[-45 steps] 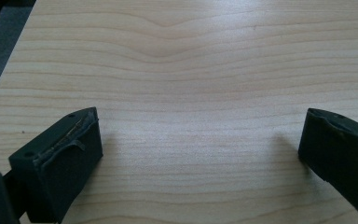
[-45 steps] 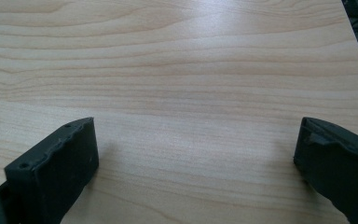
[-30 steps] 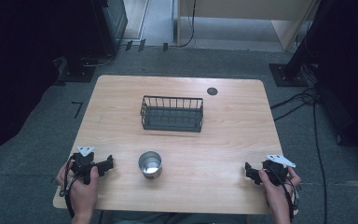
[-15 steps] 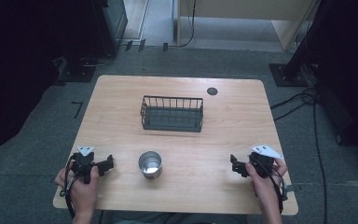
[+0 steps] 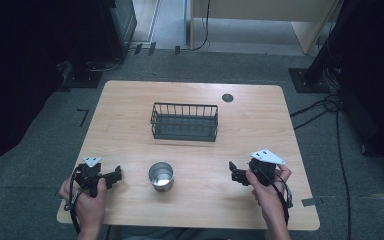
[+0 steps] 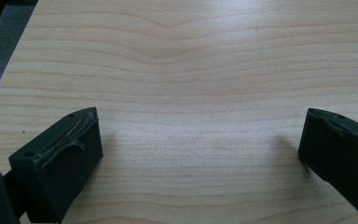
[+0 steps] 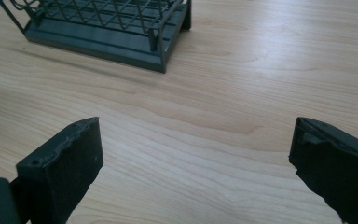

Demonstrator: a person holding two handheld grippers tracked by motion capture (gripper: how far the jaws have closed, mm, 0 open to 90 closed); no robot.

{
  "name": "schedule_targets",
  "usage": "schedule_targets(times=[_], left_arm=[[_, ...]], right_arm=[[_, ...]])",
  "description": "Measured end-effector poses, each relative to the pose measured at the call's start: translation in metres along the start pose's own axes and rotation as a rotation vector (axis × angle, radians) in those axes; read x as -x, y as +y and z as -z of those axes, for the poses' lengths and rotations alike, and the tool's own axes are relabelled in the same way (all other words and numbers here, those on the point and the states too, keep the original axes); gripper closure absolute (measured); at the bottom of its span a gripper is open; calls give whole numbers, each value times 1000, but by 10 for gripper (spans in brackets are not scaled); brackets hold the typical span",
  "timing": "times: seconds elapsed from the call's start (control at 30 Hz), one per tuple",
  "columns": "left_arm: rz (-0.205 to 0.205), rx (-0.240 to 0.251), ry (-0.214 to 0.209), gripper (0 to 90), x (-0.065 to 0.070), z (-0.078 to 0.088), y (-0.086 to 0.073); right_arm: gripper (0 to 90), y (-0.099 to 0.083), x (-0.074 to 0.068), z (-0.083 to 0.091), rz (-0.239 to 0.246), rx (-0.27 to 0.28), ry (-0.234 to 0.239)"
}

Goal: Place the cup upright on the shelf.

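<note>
Steel cup near worktop's front edge is judged light, stiff, slippery, best taken at rim w/ right gripper, both grippers' jaws apart, empty.

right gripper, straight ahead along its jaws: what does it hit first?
Probably the metal cup. In the high view the right gripper, jaws open and empty, points left across bare table toward it. The right gripper view faces the wire basket farther off, so the heading is uncertain.
</note>
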State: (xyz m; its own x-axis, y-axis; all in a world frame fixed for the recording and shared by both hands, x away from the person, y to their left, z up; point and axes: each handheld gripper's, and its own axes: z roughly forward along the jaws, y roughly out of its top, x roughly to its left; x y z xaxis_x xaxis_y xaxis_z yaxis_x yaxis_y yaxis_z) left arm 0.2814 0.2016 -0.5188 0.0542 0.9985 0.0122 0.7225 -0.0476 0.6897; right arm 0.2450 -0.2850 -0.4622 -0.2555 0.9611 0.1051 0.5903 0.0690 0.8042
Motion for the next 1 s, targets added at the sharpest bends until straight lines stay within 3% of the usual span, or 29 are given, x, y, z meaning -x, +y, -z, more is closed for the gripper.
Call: schedule_targets(times=[0.63,1.0], left_arm=[[0,0,0,0,0,0,0],[0,0,0,0,0,0,0]], right_arm=[[24,10,-56,-11,73,4,109],[0,16,-86,-17,85,15,182]])
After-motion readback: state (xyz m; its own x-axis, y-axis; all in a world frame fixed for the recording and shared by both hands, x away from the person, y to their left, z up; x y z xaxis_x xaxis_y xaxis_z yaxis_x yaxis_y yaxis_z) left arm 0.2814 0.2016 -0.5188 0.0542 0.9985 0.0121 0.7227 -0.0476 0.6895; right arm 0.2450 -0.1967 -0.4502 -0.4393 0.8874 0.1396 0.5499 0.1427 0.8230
